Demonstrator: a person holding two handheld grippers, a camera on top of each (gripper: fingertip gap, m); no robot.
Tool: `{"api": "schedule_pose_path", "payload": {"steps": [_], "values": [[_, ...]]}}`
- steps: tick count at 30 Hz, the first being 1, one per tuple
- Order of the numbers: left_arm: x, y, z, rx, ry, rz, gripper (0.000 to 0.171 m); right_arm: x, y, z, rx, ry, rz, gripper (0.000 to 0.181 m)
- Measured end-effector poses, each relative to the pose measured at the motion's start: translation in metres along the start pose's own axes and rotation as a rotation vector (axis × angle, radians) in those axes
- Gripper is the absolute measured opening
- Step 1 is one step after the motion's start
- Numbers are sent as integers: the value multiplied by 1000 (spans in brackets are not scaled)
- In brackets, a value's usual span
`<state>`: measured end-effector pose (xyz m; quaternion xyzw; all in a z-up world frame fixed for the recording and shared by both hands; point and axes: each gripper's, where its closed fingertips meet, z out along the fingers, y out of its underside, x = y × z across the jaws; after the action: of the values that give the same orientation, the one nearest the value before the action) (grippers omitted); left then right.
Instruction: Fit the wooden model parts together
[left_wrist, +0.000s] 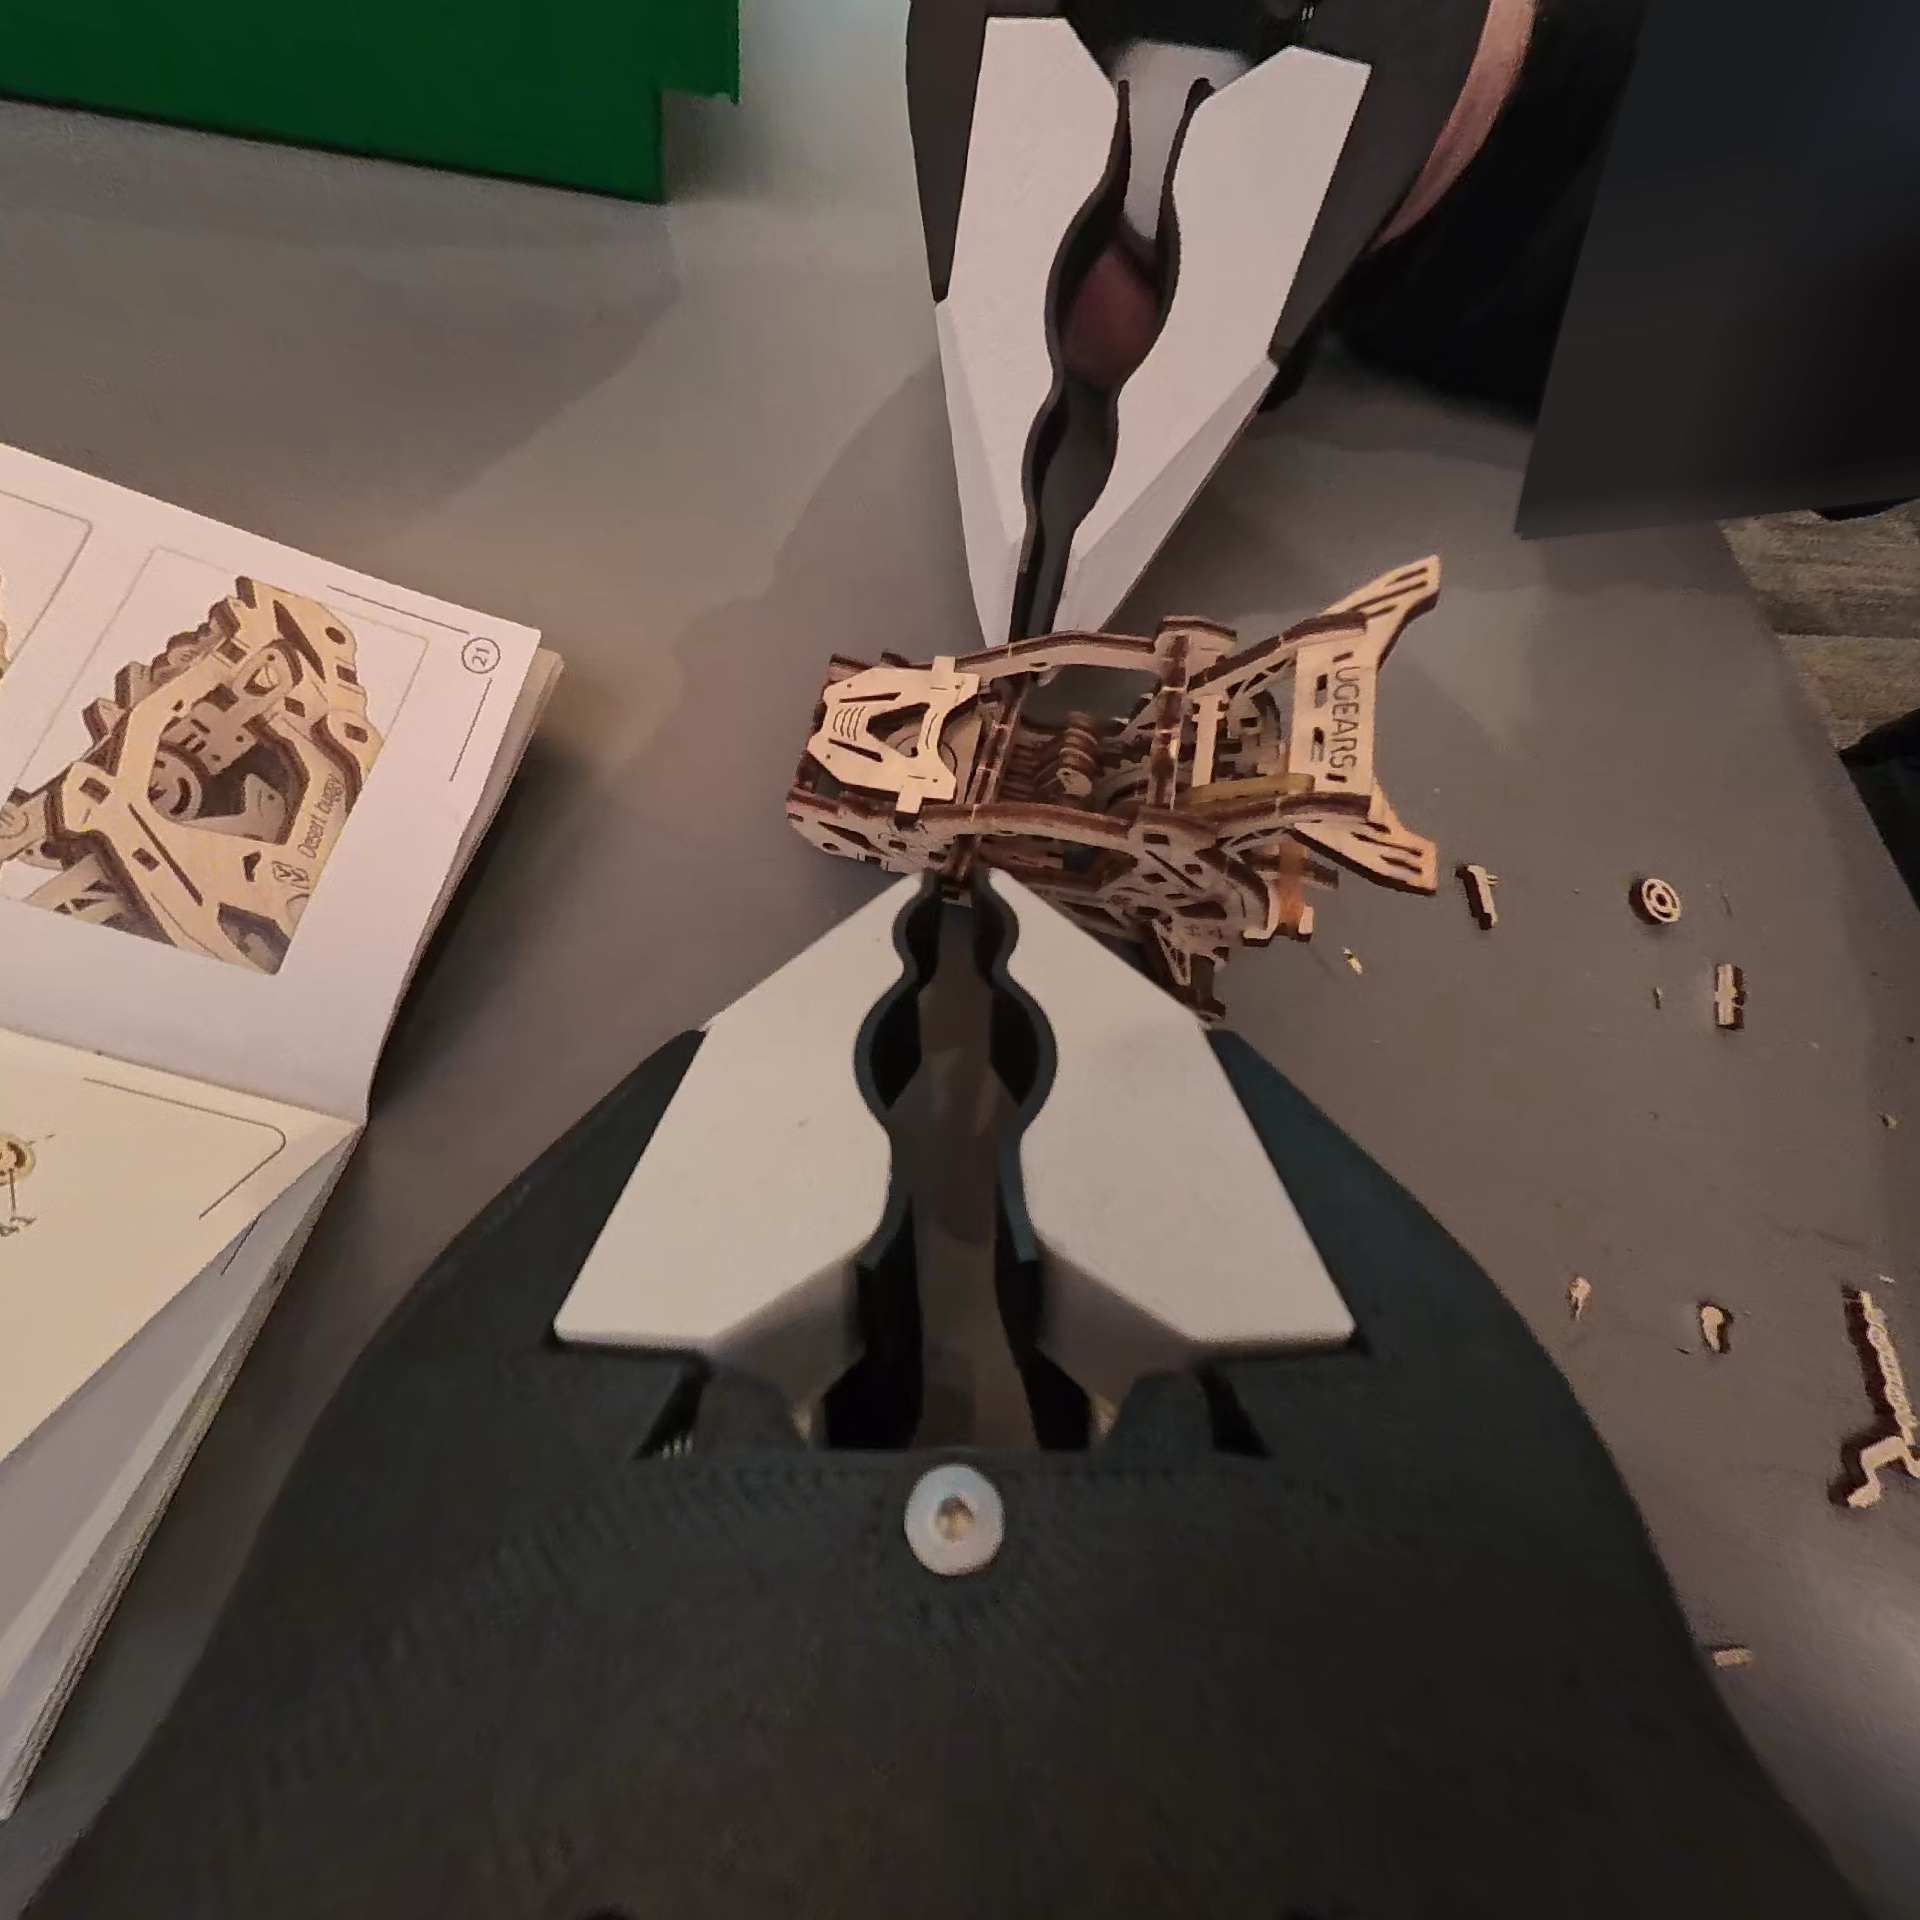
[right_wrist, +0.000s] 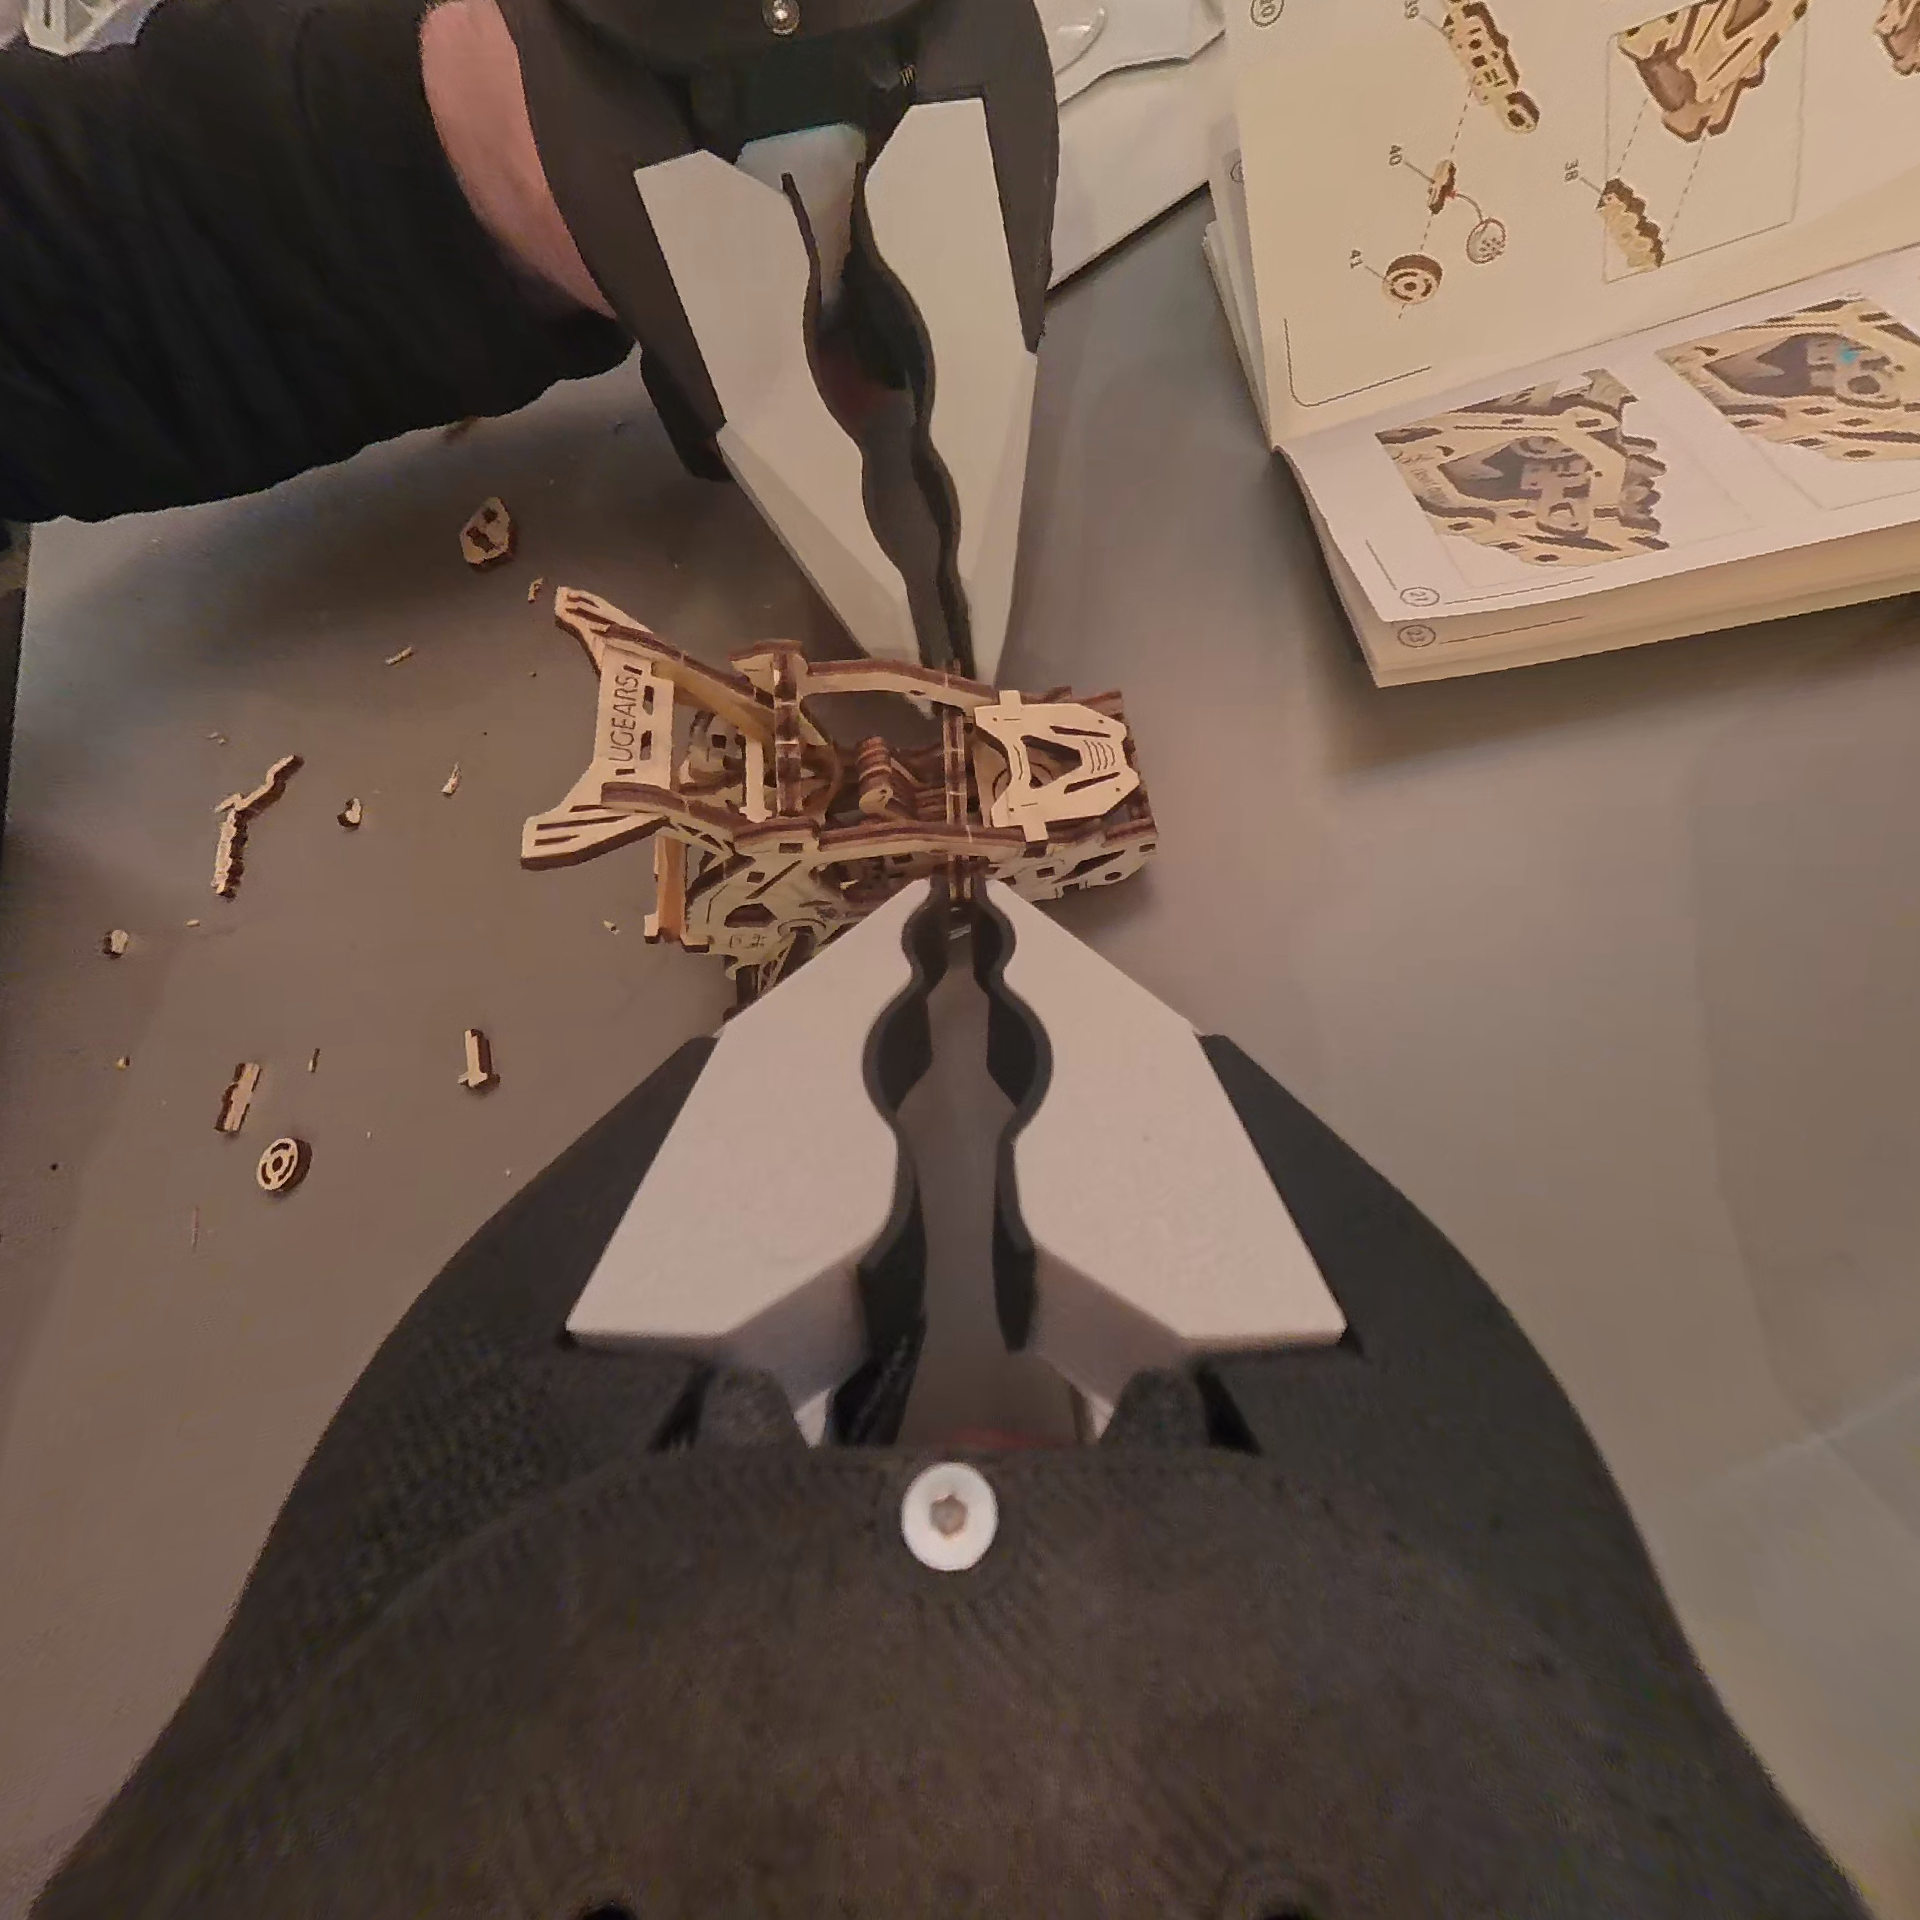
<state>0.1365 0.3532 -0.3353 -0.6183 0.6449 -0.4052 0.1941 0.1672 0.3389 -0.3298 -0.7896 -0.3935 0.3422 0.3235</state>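
Note:
A partly built wooden model car frame (left_wrist: 1122, 790) sits between my two grippers over the grey table (left_wrist: 520, 416). My left gripper (left_wrist: 951, 883) is shut on the near side rail of the frame. My right gripper (left_wrist: 1039, 634) comes in from the far side and is shut on the opposite rail. In the right wrist view the frame (right_wrist: 831, 800) is pinched by my right gripper (right_wrist: 956, 894) at the near rail and by my left gripper (right_wrist: 945, 655) at the far rail. I cannot tell whether the frame rests on the table.
An open instruction booklet (left_wrist: 260, 779) lies left of the model, seen also in the right wrist view (right_wrist: 1558, 364). Loose wooden bits lie beside the model: a small wheel (left_wrist: 1659, 900), short strips (left_wrist: 1728, 995), a jagged piece (right_wrist: 244, 821). A green box (left_wrist: 364, 83) stands at the far left. A dark sleeve (right_wrist: 208, 260) is there. The gap from one gripper's tips to the other's is roughly 4 centimetres.

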Motion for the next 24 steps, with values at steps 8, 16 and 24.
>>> {"api": "schedule_pose_path", "payload": {"steps": [8, 16, 24], "values": [[-10, -3, 3, -11, -25, 49, 50, 2, 1, 0, -3, 4, 11, 1], [-7, -6, 7, -46, 67, 102, 49, 5, 3, -3, -10, 10, 18, 1], [-9, -12, 15, -51, 119, 127, 54, 9, 5, -8, -15, 5, 22, 1]]}}
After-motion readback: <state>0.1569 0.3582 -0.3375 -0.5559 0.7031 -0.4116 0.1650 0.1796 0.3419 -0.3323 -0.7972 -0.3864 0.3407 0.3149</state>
